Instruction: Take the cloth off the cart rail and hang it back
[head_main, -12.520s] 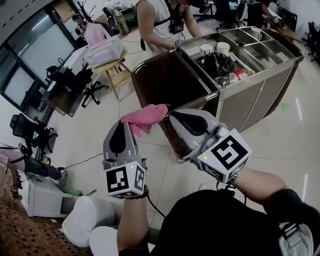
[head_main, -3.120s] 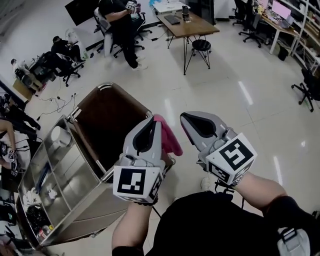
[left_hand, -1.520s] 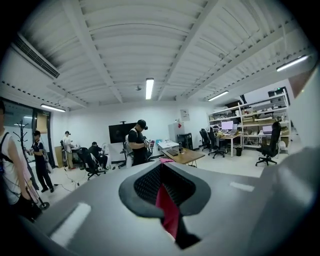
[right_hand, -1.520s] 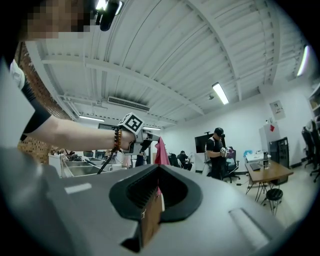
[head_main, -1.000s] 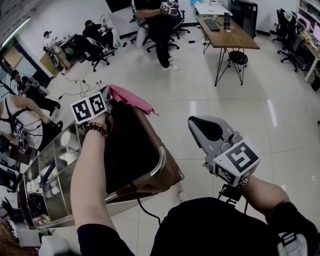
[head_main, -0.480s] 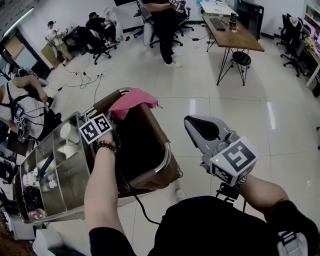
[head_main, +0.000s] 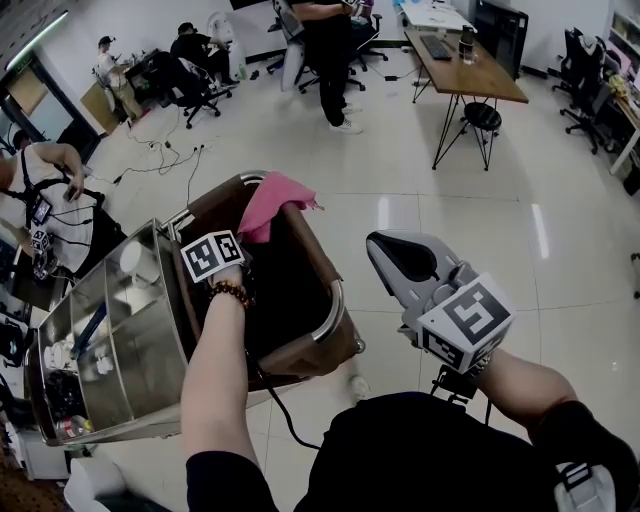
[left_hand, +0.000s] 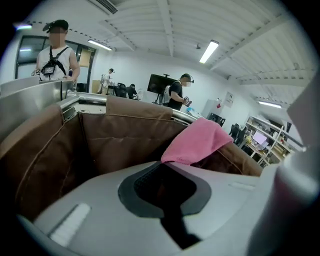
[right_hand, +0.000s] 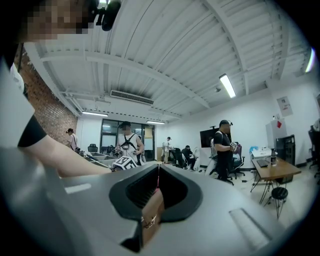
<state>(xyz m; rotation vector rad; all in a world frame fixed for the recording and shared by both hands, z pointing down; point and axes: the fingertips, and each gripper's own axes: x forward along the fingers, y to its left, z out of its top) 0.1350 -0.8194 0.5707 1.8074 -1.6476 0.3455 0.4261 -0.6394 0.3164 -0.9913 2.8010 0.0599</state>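
While the steel cart (head_main: 150, 405) stands to the left of the left hand-held gripper (left_hand: 167, 165), its open compartments hold a white cup (head_main: 128, 262) and, nearer the person, small items too tiny to make out. That hand-held gripper reaches over the brown bag (head_main: 310, 352) hung at the cart's end, jaws pressed together on an edge of the pink cloth (left_hand: 197, 145). The cloth drapes from its tips over the bag's far rim. Beneath it the bag's inside is too dark to read. A curved rail (head_main: 333, 308) runs just to its right. Well apart to the right, the right hand-held gripper (right_hand: 158, 169) is over the floor, jaws together on nothing.
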